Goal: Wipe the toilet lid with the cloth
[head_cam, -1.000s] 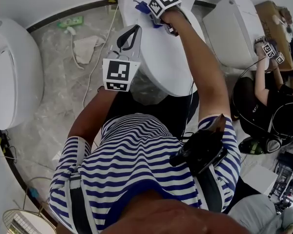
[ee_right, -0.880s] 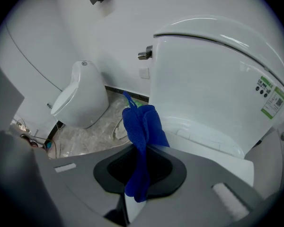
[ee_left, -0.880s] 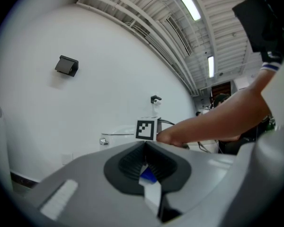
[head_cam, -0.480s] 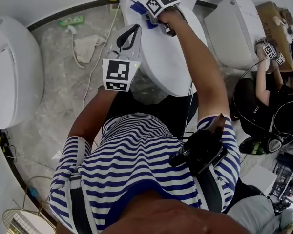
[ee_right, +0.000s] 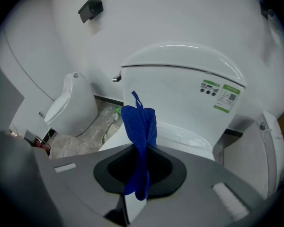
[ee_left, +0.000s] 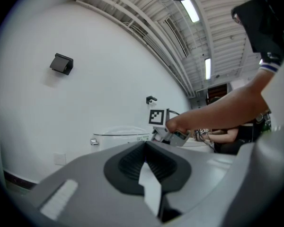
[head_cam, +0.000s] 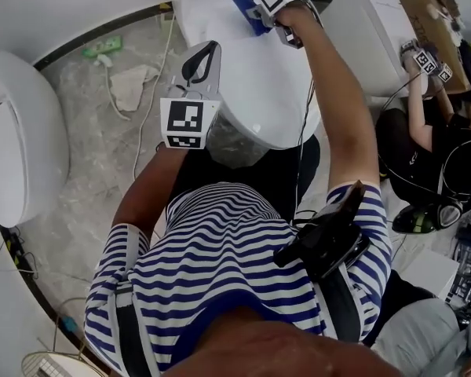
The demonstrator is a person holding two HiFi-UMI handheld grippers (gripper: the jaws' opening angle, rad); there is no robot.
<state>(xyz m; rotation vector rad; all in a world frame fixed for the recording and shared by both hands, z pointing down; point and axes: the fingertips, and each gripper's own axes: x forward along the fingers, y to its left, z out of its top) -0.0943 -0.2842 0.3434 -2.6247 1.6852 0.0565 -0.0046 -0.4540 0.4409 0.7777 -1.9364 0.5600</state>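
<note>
Status: the wipe looks under way, not finished (judgement only). The toilet lid (head_cam: 259,100) is down and plain white. No streak or wet patch shows, so I can't tell which part has been covered. The right tongs (ee_right: 141,150) are clamped on the blue cloth (ee_right: 139,122), held at the back of the lid just short of the cistern (ee_right: 180,89). I can't confirm the cloth is touching the lid. The left tongs (ee_left: 145,148) are closed with nothing between them, parked over the lid's left edge and well apart from the cloth. My guess at what's left is the middle and front of the lid, which lie bare between cloth and person.

Counts, big to small:
- Toilets: 3, the one being worked plus the left toilet (head_cam: 20,155) and the right toilet (head_cam: 373,30).
- People: 2, the second person (head_cam: 424,155) sitting at far right.
- Tongs: 2 here (the second person holds marker-cube tongs too, number unclear).
- Cloths: 1 blue, plus 1 pale floor rag (head_cam: 129,85).
</note>
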